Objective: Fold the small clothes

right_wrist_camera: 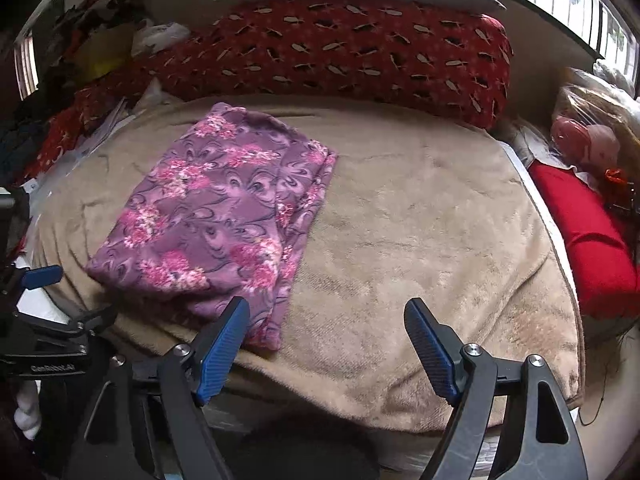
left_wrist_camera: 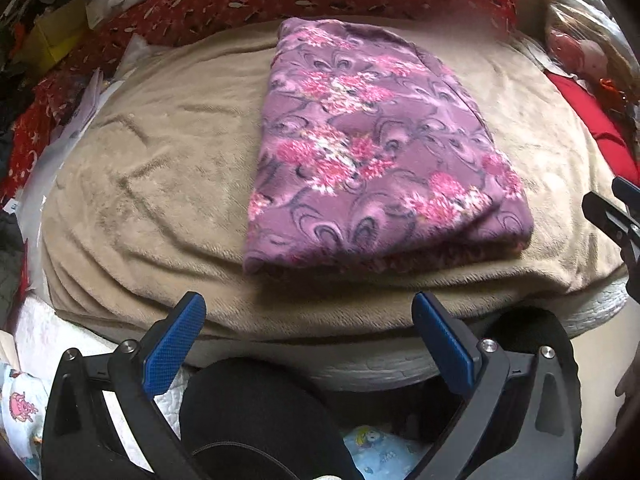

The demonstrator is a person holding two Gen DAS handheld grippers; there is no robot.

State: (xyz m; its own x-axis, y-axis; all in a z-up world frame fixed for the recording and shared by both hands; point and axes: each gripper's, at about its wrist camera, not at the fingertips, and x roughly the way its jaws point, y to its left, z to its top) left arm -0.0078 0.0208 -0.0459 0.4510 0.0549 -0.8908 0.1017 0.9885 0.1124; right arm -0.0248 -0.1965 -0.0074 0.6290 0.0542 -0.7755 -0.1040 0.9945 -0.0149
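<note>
A purple garment with pink flowers (left_wrist_camera: 372, 152) lies folded into a flat rectangle on the beige blanket (left_wrist_camera: 160, 168). In the right wrist view the garment (right_wrist_camera: 216, 216) lies left of centre. My left gripper (left_wrist_camera: 308, 308) is open and empty, held just short of the garment's near edge, over the blanket's front edge. My right gripper (right_wrist_camera: 326, 312) is open and empty, with its left finger (right_wrist_camera: 224, 344) in front of the garment's near right corner. The right gripper also shows at the right edge of the left wrist view (left_wrist_camera: 616, 216).
A long red patterned pillow (right_wrist_camera: 352, 52) lies along the back of the blanket. A red cloth (right_wrist_camera: 588, 240) and bagged items (right_wrist_camera: 588, 136) sit at the right. Clutter and papers (left_wrist_camera: 80, 92) lie at the left. Printed baby clothes (left_wrist_camera: 20, 408) lie below the front edge.
</note>
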